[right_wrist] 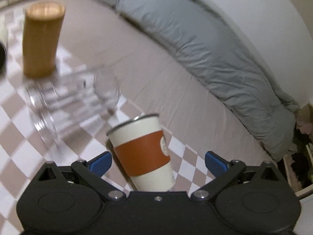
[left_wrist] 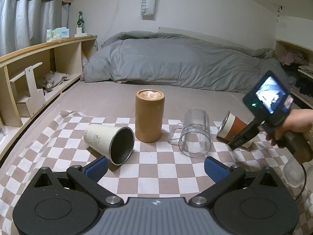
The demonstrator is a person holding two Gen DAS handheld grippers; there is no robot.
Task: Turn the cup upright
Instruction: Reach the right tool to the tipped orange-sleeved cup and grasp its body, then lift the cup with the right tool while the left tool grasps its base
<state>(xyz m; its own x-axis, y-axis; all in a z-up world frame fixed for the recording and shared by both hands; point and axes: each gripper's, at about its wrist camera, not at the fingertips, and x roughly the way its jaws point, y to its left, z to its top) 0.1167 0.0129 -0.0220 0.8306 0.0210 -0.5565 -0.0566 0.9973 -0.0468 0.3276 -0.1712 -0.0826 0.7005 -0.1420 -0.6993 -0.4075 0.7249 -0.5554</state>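
Observation:
A white cup with an orange sleeve (right_wrist: 141, 153) lies tilted on its side on the checkered cloth, rim pointing away from my right gripper (right_wrist: 158, 163). The right gripper is open, its blue fingertips (right_wrist: 100, 162) on either side of the cup's body with gaps showing. In the left wrist view the same cup (left_wrist: 232, 129) lies at the right with the right gripper (left_wrist: 242, 137) around its base end. My left gripper (left_wrist: 156, 168) is open and empty, low over the cloth, near a white steel cup (left_wrist: 109, 142) lying on its side.
A tall tan cylinder (left_wrist: 149, 115) stands upright mid-cloth. A clear glass mug (left_wrist: 192, 135) lies on its side beside the orange-sleeved cup. The checkered cloth (left_wrist: 156, 168) lies on a bed with a grey duvet (left_wrist: 176, 64) behind. A wooden shelf (left_wrist: 39, 74) runs along the left.

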